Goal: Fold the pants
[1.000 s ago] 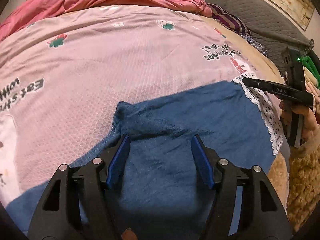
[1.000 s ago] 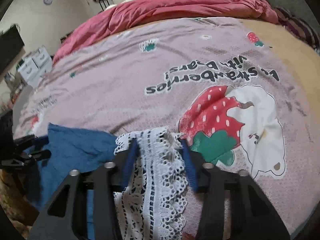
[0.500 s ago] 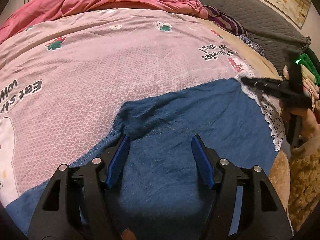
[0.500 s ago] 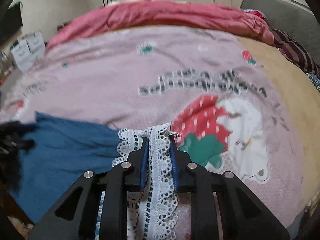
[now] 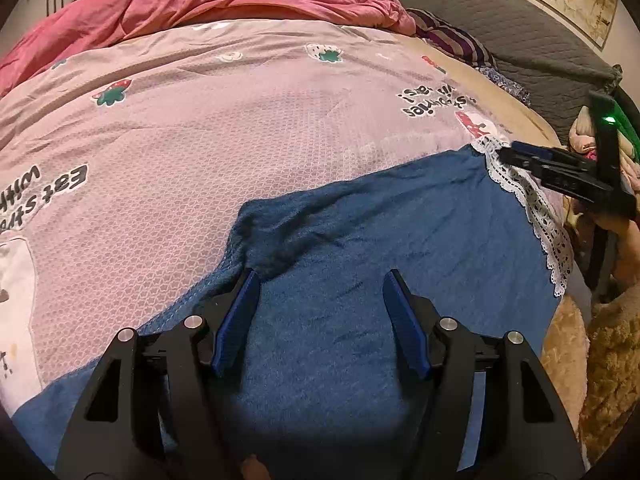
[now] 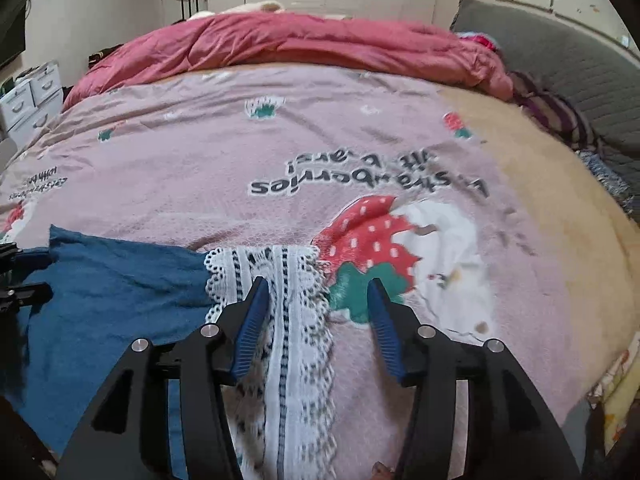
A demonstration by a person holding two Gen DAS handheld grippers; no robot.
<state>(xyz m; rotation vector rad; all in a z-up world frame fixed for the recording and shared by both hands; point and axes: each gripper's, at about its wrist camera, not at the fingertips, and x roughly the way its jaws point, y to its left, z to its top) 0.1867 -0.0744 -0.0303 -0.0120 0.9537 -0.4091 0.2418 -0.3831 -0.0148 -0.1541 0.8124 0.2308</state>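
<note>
While the blue pants (image 5: 360, 248) are spread flat across the near edge of a pink strawberry-print bedspread (image 5: 224, 128), the left gripper (image 5: 320, 300) is held unclenched above the blue fabric, nothing pinched. The right gripper (image 6: 316, 308) is seen with jaws opening over the white lace hem (image 6: 280, 280), the trim lying loose between the blue pads. A red comforter (image 6: 288, 44) is bunched at the far side.

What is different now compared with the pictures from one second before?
The right gripper squeezed the lace hem, then let go; its jaws are opening and the lace lies flat. The left gripper stayed open over the blue pants.
</note>
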